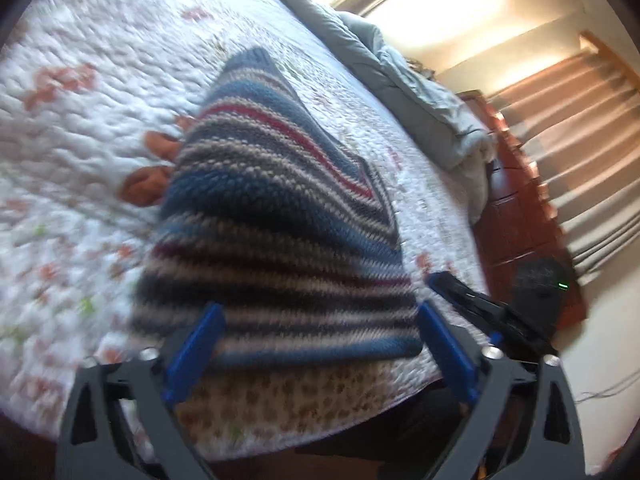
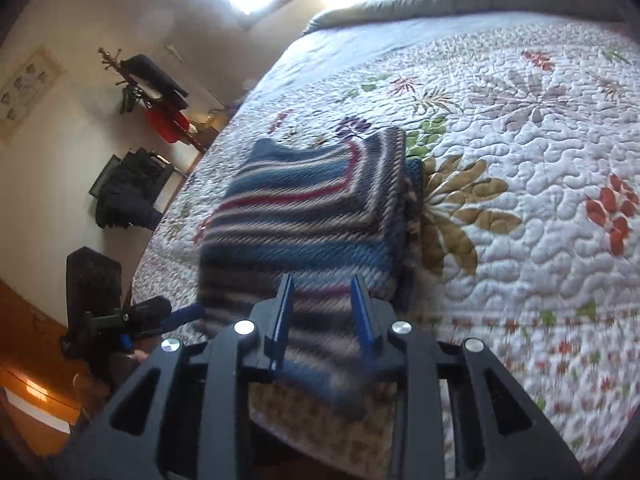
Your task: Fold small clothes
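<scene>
A small striped knit sweater (image 1: 276,216), blue, grey, cream and red, lies on the quilted floral bedspread (image 1: 80,100) near the bed's front edge, with a side folded in. My left gripper (image 1: 318,312) is open, its blue fingers (image 1: 196,344) wide apart over the sweater's near hem. In the right wrist view the sweater (image 2: 312,216) lies just ahead of my right gripper (image 2: 322,284), which is open with a narrower gap above the near hem. The right gripper also shows in the left wrist view (image 1: 488,304), to the right of the sweater.
A grey duvet (image 1: 420,92) is bunched at the far end of the bed. Curtains (image 1: 580,128) and a wooden floor lie to the right. In the right wrist view a coat rack (image 2: 156,92), dark bags (image 2: 128,188) and a black chair (image 2: 92,280) stand left of the bed.
</scene>
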